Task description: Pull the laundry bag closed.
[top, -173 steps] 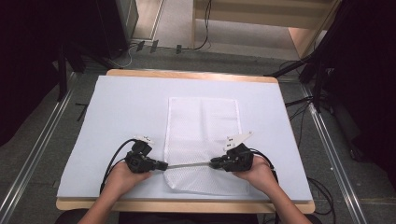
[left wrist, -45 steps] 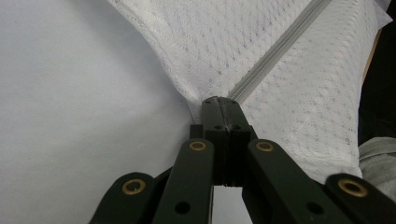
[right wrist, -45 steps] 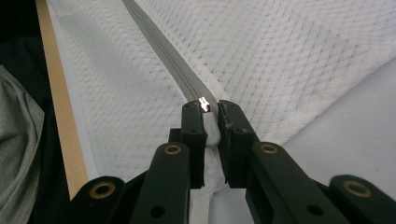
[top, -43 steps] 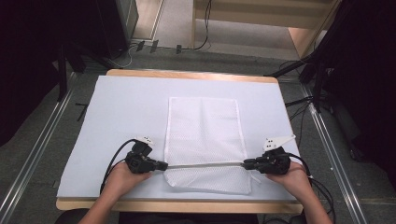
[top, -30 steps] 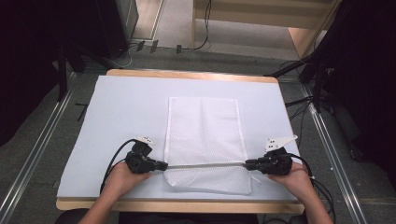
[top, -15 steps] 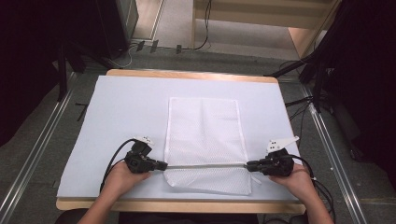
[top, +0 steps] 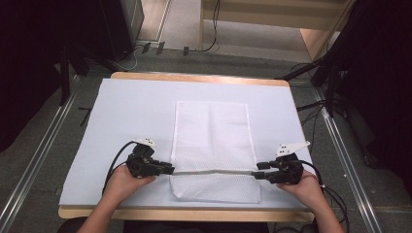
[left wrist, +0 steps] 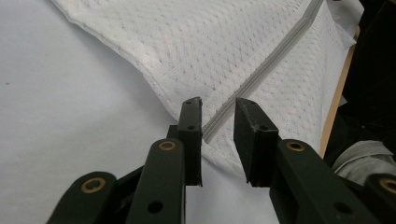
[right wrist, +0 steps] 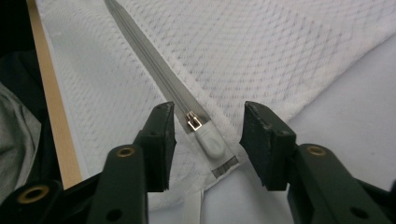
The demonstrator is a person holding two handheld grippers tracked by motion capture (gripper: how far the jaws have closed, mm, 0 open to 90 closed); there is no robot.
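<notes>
No brand, label or writing I can read anywhere. White mesh laundry bag [top: 214, 150] lies flat mid-table on the pale blue table cover [top: 121, 116], long side running near to far, grey zipper [top: 214, 171] crossing its near end left to right. In the right gripper view the zipper pull [right wrist: 205, 135] sits at the bag's right corner; its small metal slider is too tiny to read for marks.

My left gripper [top: 167, 169] is at the left end of the zipper. In its own view the jaws have just been opening; they stand apart with the zipper tape's end between them, beside the left pad, pads not pressing. My right gripper [top: 257, 172] is at the right end; jaws have also just been opening, now wide, pull lying between them untouched.

Both hands low near the table's near edge, grippers pointing inward at each other, roughly level. Forearms cut off at the bottom of the high view. The table's wooden edge [top: 194, 213] shows along the near side. Surroundings dark, hard to make out.
</notes>
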